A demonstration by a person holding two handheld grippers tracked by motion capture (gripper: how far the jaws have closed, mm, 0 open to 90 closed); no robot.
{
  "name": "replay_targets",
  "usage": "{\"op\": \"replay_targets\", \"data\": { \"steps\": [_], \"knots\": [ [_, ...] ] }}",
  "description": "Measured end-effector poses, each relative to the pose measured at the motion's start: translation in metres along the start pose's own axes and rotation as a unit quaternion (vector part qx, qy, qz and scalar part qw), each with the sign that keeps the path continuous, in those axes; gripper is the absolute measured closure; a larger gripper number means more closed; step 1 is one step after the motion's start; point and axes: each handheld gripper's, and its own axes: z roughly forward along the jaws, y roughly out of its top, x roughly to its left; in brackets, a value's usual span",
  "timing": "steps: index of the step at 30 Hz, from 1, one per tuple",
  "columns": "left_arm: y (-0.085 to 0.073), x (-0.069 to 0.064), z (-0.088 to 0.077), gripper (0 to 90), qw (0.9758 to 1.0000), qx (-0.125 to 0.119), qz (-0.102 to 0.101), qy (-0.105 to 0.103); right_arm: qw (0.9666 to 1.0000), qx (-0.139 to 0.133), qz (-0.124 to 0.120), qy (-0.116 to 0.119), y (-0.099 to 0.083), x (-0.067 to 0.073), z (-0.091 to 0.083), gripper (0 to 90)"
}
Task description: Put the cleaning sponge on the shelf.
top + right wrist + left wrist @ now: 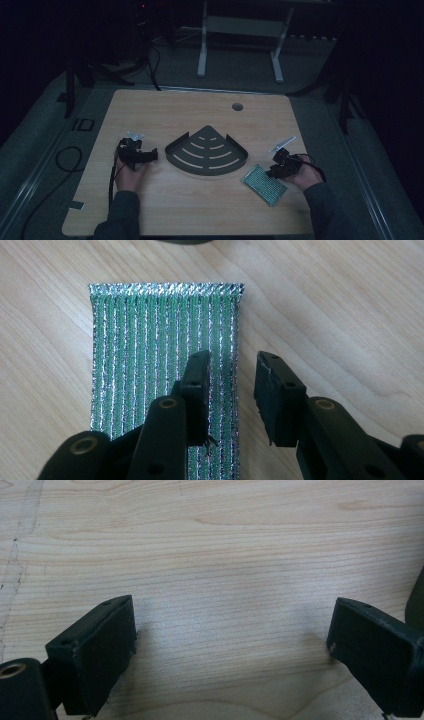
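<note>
A green and silver scouring pad (264,184) (150,340) lies flat on the wooden table (200,215), near the front right. My right gripper (273,172) (232,365) hovers over the pad's right edge, its jaws partly apart: one jaw is above the pad, the other above bare wood. Nothing is pinched. A dark quarter-round corner shelf (206,150) with slots sits in the middle of the table. My left gripper (151,156) (232,640) rests just left of the shelf, wide open over bare wood.
A round cable hole (237,106) is in the table's far side. A white desk frame (202,50) stands on the floor beyond. A sliver of the dark shelf (417,600) shows at the right edge of the left gripper view.
</note>
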Motion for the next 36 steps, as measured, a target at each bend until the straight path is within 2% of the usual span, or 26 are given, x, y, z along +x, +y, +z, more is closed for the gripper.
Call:
{"op": "replay_targets", "data": {
  "steps": [1, 5, 19, 25, 31, 33, 36],
  "knots": [
    [0.0, 0.0, 0.0, 6.2, 1.0, 0.0, 0.0, 0.0, 0.9999, 0.009, 0.002, 0.006, 0.001, -0.002, 0.002, 66.8],
    [0.0, 0.0, 0.0, 6.2, 1.0, 0.0, 0.0, 0.0, 0.9996, 0.011, 0.014, 0.022, 0.0, -0.007, 0.005, 65.5],
    [0.0, 0.0, 0.0, 6.2, 1.0, 0.0, 0.0, 0.0, 0.9982, 0.035, 0.022, 0.044, -0.001, -0.016, 0.009, 69.6],
    [0.0, 0.0, 0.0, 6.2, 1.0, 0.0, 0.0, 0.0, 0.9977, 0.044, 0.02, 0.048, 0.0, -0.015, 0.009, 70.0],
    [0.0, 0.0, 0.0, 6.2, 1.0, 0.0, 0.0, 0.0, 0.9952, 0.06, 0.035, 0.07, 0.001, -0.021, 0.014, 73.6],
    [0.0, 0.0, 0.0, 6.2, 1.0, 0.0, 0.0, 0.0, 0.9938, 0.067, 0.037, 0.081, 0.003, -0.022, 0.015, 78.5],
    [0.0, 0.0, 0.0, 6.2, 1.0, 0.0, 0.0, 0.0, 0.9933, 0.077, 0.032, 0.08, 0.005, -0.021, 0.016, 81.2]
  ]
}}
